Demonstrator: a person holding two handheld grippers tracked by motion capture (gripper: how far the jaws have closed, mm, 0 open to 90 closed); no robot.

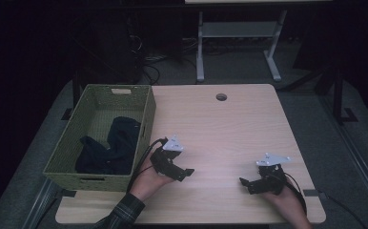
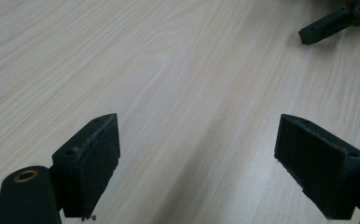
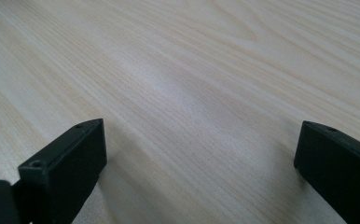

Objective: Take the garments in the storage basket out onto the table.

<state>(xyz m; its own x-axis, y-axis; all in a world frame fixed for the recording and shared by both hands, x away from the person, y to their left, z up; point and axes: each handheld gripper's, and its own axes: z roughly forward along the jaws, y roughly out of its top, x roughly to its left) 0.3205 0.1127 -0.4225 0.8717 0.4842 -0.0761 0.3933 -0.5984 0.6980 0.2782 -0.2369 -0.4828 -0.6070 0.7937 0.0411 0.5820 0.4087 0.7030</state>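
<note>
Dark cloth lies crumpled inside the woven basket at bench left — likely soft, light; pinch a raised fold. Left hand-held gripper and right hand-held gripper — jaws apart, empty.

Right claw spread wide above table.
</note>
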